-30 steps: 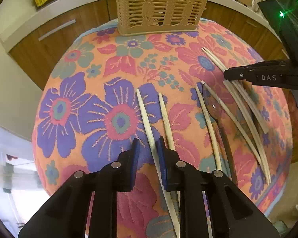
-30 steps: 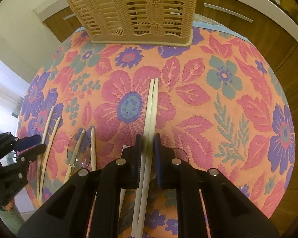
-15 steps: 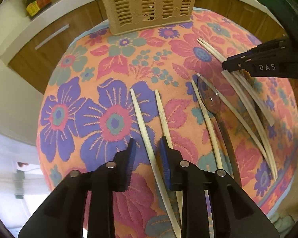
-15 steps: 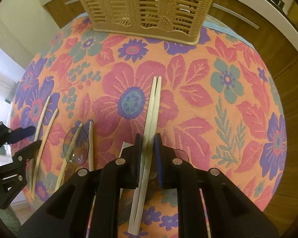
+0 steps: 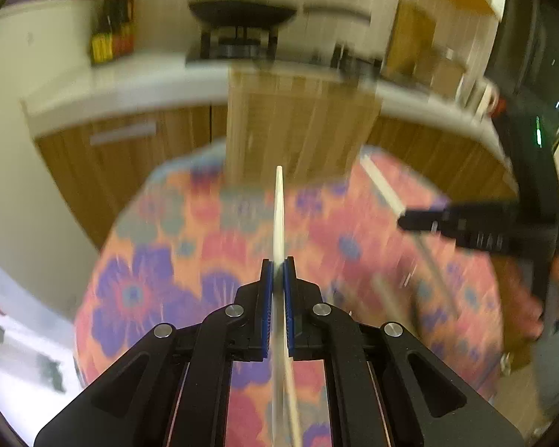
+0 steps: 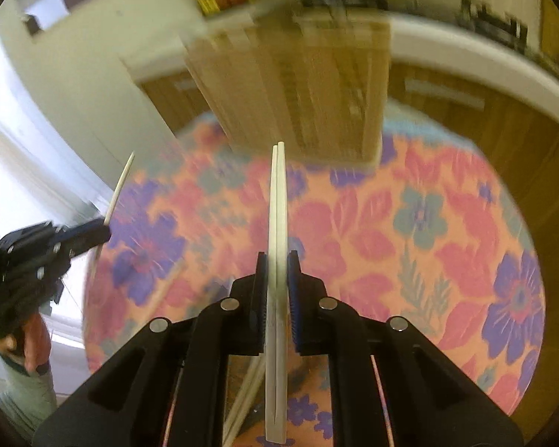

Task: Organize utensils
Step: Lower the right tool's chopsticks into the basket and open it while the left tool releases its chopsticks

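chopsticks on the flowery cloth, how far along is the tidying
Early. Nothing shows in the slatted basket yet. In hand: the left gripper is shut on one chopstick, the right gripper on a chopstick pair. Left: blurred utensils on the tablecloth.

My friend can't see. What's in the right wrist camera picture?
The right gripper pinches a pair of pale chopsticks in its jaws, pointing at a blurry tan basket on a flowery tablecloth. At far left, the left gripper holds one chopstick.
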Demonstrator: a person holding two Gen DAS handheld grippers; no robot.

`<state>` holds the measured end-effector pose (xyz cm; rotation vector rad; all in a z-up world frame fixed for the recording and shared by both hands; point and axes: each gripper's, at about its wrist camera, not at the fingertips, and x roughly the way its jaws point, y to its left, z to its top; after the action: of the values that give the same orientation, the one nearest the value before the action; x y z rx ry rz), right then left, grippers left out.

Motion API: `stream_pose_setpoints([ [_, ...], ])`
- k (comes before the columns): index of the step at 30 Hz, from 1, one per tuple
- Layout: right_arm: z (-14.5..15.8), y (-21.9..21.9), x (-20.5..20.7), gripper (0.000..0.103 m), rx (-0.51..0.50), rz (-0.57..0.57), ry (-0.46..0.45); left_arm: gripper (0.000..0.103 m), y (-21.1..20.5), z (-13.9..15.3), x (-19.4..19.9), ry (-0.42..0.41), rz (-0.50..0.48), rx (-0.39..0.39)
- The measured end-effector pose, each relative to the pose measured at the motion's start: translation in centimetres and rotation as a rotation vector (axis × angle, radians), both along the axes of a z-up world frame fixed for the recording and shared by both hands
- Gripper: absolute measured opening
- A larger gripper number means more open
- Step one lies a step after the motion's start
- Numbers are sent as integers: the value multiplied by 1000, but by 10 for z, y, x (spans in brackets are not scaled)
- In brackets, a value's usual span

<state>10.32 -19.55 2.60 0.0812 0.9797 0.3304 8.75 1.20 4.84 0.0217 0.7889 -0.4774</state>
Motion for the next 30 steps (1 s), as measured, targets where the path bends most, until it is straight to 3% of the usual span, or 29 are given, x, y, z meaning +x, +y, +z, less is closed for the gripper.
stream_pose_setpoints([
  [9, 92, -20, 2, 8, 109, 12, -332, 4, -25, 92, 30, -266, 0, -155],
  [16, 144, -42, 36, 8, 141, -84, -563, 4, -54, 125, 72, -401, 6, -273],
  [23, 144, -56, 89, 8, 103, -211, -681, 4, -78, 124, 116, -498, 52, -331],
  [30, 129, -49, 125, 8, 20, -253, -752, 4, -83, 104, 158, -492, 87, -379],
])
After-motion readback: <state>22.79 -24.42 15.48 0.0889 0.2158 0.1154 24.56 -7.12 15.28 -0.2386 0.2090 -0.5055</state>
